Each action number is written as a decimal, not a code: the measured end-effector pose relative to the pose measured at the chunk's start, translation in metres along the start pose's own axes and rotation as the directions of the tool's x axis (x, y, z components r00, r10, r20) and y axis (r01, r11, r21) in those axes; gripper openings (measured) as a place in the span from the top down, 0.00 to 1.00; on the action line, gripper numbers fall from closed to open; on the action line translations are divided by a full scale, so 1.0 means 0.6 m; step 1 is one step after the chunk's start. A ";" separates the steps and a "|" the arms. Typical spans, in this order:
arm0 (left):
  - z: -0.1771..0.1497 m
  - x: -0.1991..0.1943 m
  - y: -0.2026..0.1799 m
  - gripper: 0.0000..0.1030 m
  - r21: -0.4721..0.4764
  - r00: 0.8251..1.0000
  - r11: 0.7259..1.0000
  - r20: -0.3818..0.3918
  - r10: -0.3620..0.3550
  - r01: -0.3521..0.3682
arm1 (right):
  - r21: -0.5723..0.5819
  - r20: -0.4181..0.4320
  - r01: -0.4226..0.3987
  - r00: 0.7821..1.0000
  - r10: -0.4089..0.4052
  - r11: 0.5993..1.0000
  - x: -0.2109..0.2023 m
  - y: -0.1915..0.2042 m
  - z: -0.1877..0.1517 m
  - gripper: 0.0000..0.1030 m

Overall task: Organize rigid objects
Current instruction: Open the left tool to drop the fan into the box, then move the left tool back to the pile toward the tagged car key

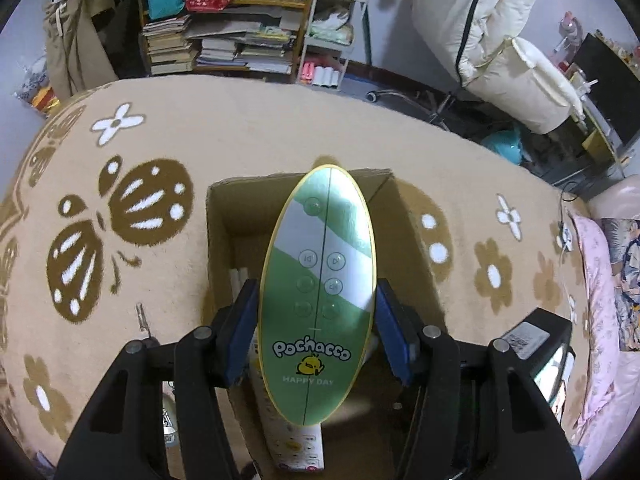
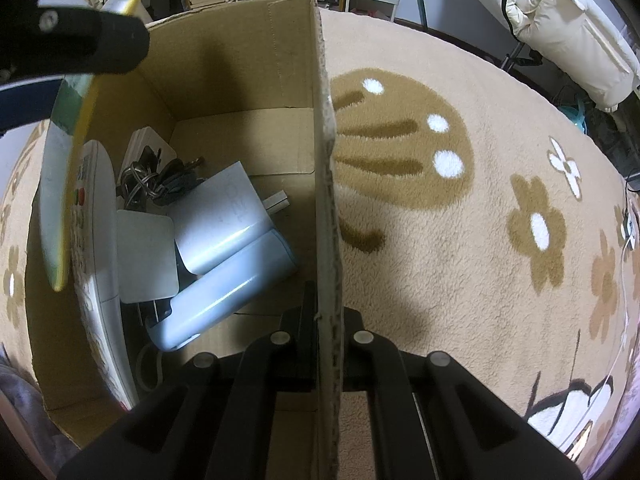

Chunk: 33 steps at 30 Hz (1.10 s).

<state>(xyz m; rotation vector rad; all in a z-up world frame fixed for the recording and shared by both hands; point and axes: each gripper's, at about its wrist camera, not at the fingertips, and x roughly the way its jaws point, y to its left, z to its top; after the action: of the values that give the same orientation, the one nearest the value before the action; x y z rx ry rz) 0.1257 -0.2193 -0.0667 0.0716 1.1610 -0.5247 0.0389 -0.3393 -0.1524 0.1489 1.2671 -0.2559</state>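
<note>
My left gripper (image 1: 316, 312) clamps a green-and-white oval Pochacco panel (image 1: 318, 292) at frame centre; my right gripper (image 2: 329, 320) pinches the cardboard box (image 2: 324, 184) wall.

Dim indoor light — soft shadows, mild glare, strong fisheye bending, dark corners.

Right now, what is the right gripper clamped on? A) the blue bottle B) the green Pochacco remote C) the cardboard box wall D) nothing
C: in the right wrist view the right gripper straddles the cardboard box wall; the left gripper holds the green remote.
</note>
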 end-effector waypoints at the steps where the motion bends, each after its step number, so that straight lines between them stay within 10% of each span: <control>1: 0.000 0.003 0.002 0.46 -0.002 1.000 1.000 -0.006 0.004 -0.004 | -0.002 0.000 0.002 1.000 -0.002 1.000 0.000 0.000 0.000 0.95; 14: 0.007 -0.009 0.020 0.16 0.034 0.995 0.994 0.027 0.101 -0.102 | 0.000 -0.001 0.002 1.000 -0.002 1.000 0.000 0.000 0.000 0.95; 33: -0.009 -0.047 0.106 0.09 0.038 0.963 0.963 0.053 0.265 -0.267 | 0.001 -0.001 0.000 1.000 0.000 1.000 0.000 0.000 0.000 0.95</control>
<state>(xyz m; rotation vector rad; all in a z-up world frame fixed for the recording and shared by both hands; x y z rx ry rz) 0.1405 -0.1515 -0.0571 0.2491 1.0734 -0.3118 0.0392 -0.3392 -0.1526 0.1495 1.2682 -0.2563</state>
